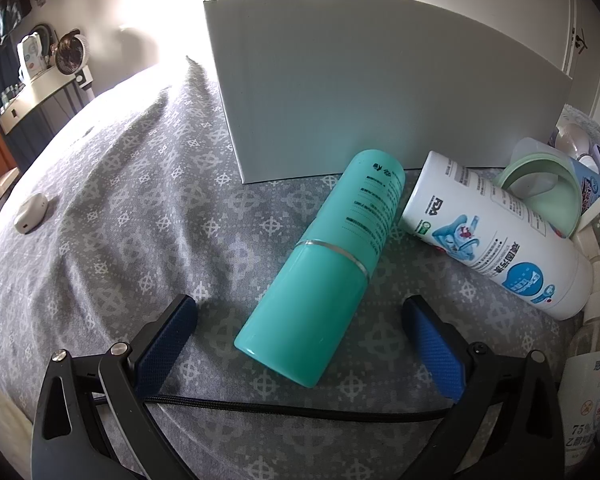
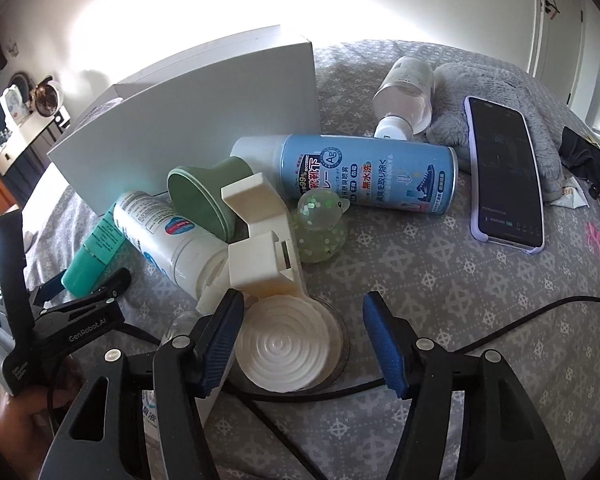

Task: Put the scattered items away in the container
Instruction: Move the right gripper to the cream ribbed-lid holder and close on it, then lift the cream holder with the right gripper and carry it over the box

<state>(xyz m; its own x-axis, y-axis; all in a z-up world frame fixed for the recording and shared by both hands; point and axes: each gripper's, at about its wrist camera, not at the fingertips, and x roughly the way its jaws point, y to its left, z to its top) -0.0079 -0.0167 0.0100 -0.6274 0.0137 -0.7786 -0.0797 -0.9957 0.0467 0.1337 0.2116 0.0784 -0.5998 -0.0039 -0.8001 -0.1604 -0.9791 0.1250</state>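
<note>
A teal bottle (image 1: 324,268) lies on the grey patterned bedspread (image 1: 140,240), its near end between the fingers of my open left gripper (image 1: 300,316). A white box (image 1: 380,96), the container, stands just behind it. A white spray bottle (image 1: 496,236) and a green cup (image 1: 540,188) lie to its right. My right gripper (image 2: 304,312) is open around a round white ribbed disc (image 2: 286,350). In front of it lie a cream plastic clip piece (image 2: 260,248), a glittery green duck (image 2: 320,228) and a blue spray can (image 2: 364,172). The left gripper (image 2: 84,300) shows there too.
A phone (image 2: 504,172) rests on a grey plush blanket (image 2: 500,80) at the right, with a clear bottle (image 2: 404,92) near it. A sanitiser bottle (image 1: 588,380) lies at the left view's right edge. A white earbud case (image 1: 30,212) sits far left. Black cables (image 2: 500,332) cross the bed.
</note>
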